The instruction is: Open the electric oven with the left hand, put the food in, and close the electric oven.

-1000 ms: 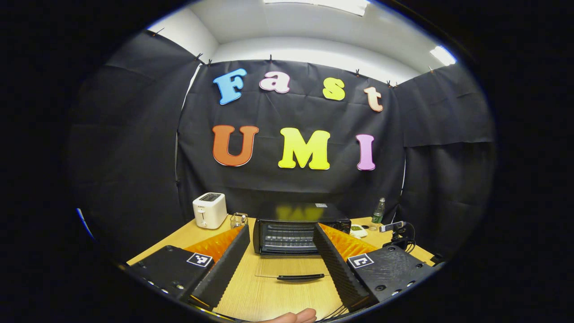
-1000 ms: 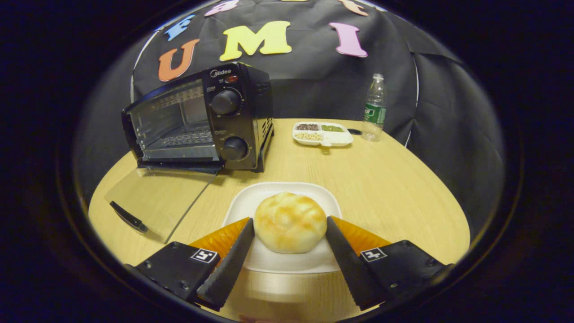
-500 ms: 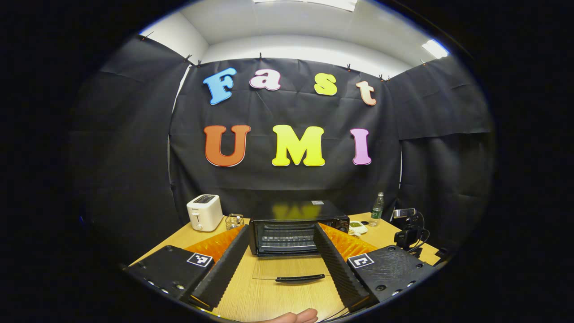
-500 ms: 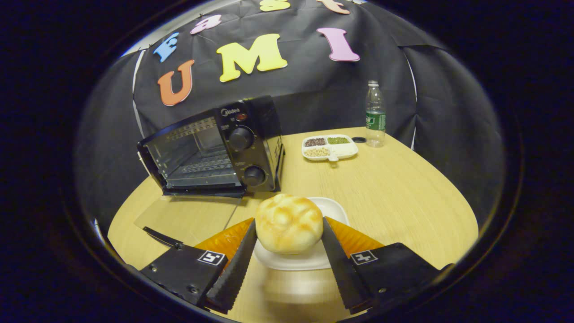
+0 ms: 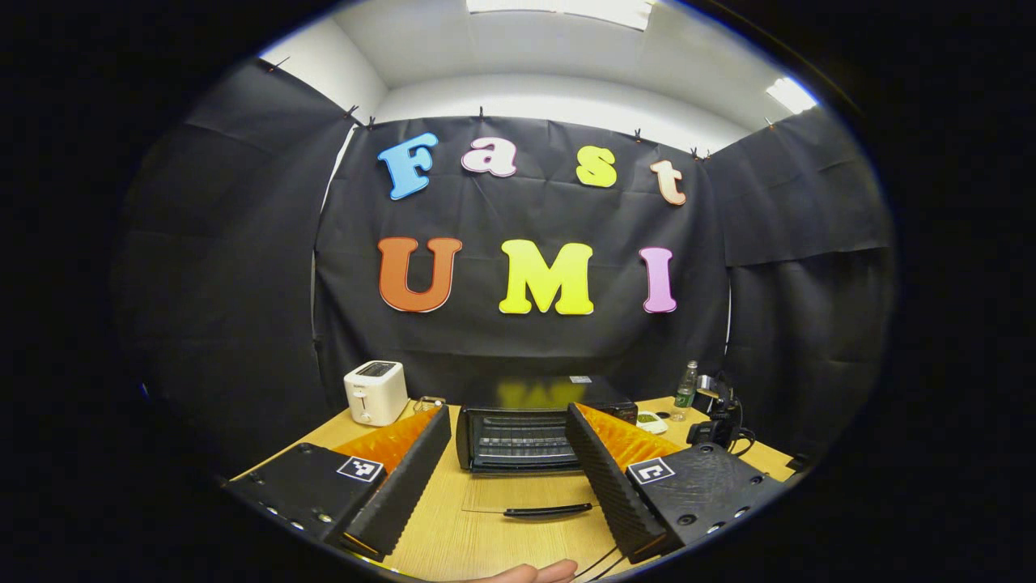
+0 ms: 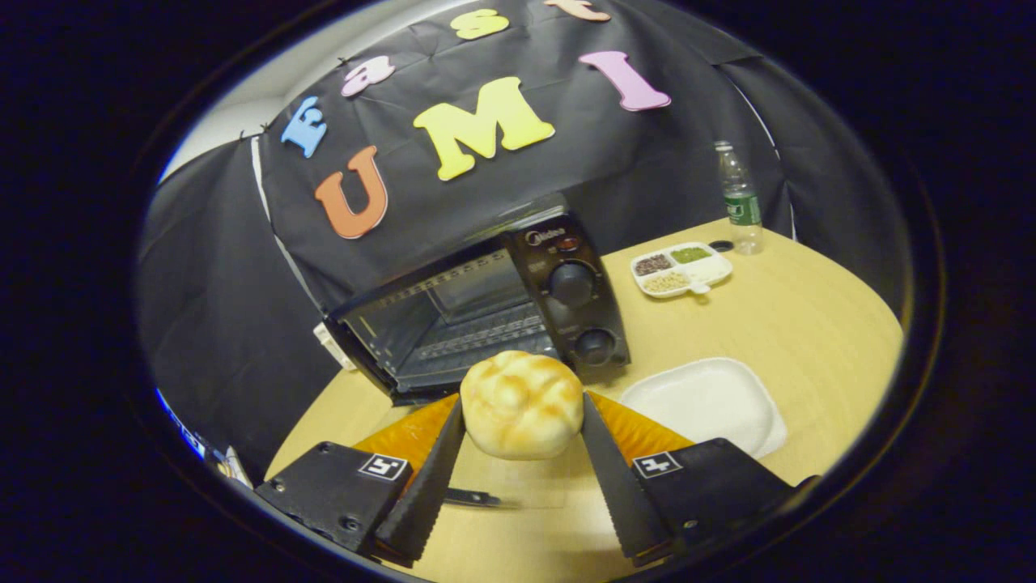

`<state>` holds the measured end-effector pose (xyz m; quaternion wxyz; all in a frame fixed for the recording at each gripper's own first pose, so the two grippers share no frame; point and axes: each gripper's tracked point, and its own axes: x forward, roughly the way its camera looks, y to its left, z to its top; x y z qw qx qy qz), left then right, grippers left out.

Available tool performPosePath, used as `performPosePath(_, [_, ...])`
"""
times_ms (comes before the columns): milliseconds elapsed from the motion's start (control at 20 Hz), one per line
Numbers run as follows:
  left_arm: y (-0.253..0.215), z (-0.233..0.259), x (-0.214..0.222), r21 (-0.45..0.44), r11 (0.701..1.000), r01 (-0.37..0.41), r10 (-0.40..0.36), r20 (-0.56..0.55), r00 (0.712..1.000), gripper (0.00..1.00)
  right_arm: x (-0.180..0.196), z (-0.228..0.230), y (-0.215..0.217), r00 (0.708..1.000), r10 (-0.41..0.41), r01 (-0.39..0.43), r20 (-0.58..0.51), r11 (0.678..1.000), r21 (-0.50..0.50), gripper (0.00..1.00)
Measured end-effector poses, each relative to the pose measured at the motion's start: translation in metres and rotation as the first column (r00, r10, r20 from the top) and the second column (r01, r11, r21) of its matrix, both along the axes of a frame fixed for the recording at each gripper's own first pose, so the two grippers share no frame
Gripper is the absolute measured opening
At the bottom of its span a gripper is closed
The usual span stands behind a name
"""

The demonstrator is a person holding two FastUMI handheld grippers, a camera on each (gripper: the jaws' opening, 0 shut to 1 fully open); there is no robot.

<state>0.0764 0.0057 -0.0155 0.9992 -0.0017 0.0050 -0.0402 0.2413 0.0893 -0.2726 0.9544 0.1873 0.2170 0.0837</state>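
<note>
1. Bun (image 6: 522, 402) clamped between both fingers of right gripper (image 6: 522, 474), lifted clear of white plate (image 6: 704, 401), just before open toaster oven (image 6: 486, 312).
2. Oven door (image 5: 530, 495) lies flat on table (image 5: 486, 538).
3. Left gripper (image 5: 510, 486) jaws spread, holding nothing.

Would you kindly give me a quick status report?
Right gripper shut on bun, clear of plate. Left gripper open, empty. Oven door down; path open.

right tongs (image 6: 522, 478) closed onto bun (image 6: 522, 402) | bun lifted off white plate (image 6: 712, 401) | now before open oven (image 6: 477, 312)
</note>
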Motion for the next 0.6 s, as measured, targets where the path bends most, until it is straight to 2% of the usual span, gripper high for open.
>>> performPosePath(150, [0.015,-0.001,0.001,0.010,0.999,-0.036,0.036,0.001,0.999,0.94,0.028,0.002,0.028,0.999,-0.047,0.047,-0.005,0.999,0.014,0.84])
performPosePath(300, [0.033,-0.005,0.002,0.006,0.997,-0.071,0.071,-0.008,0.997,0.94,0.059,0.002,0.062,0.996,-0.087,0.088,-0.014,0.992,0.096,0.85])
performPosePath(450, [0.047,-0.010,0.000,-0.008,0.995,-0.096,0.096,-0.025,0.995,0.94,0.100,0.010,0.087,0.990,-0.134,0.126,0.046,0.982,0.142,0.85])
performPosePath(600, [0.051,-0.015,0.003,-0.006,0.994,-0.105,0.105,-0.041,0.994,0.94,0.134,0.003,0.104,0.988,-0.135,0.123,0.071,0.981,0.147,0.85])
